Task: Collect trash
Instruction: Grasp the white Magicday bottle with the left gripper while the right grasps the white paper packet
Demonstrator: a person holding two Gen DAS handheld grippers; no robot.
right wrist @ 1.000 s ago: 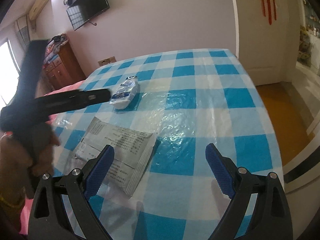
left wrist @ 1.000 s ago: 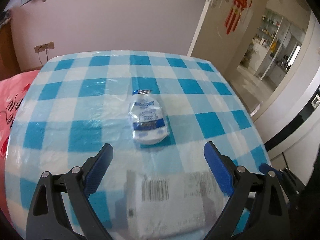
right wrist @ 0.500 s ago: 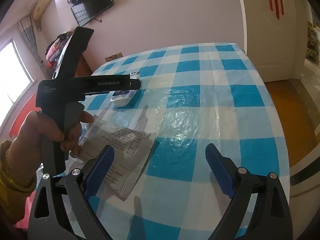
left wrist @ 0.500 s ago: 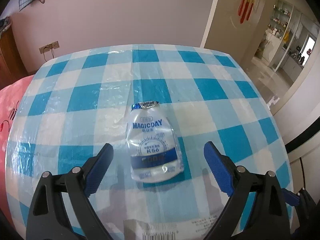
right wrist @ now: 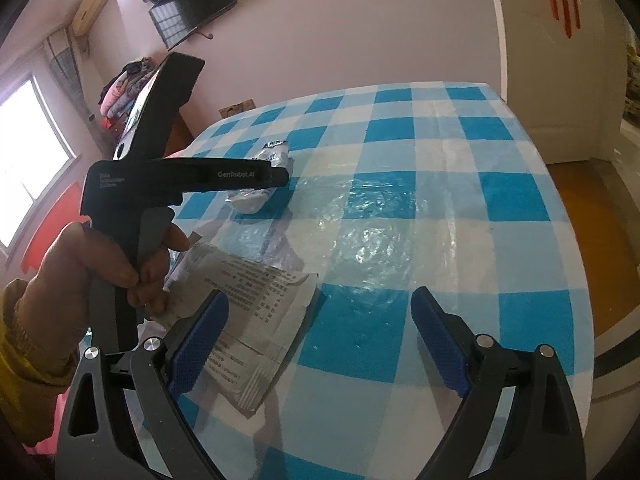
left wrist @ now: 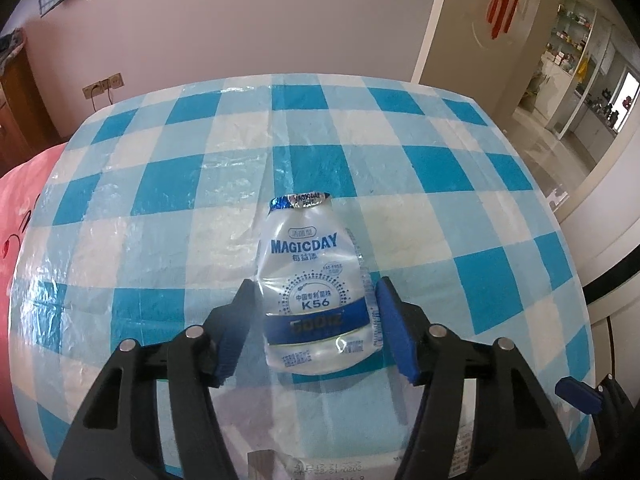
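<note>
L gripper [left wrist: 316, 312] sits low over the counter [left wrist: 168, 184], which has a blue & white check cloth under clear plastic film; its blue fingers [left wrist: 394, 332] are closing w/ the squashed plastic bottle [left wrist: 316, 296] between them. R finger looks to touch the bottle's side; on the L side can't tell if there's contact. Bottle lies flat, foil top pointing far, base near, approx mid-counter. In the R wrist view a hand [right wrist: 104, 268] in a yellow sleeve squeezes the L gripper's black handle at far left. Just near of the bottle lies a flat white printed wrapper [right wrist: 256, 320], by the counter's near-left part. R gripper [right wrist: 320, 340] hangs above it, fingers wide apart, nothing between them; its L finger overlaps the wrapper's edge in view.
</note>
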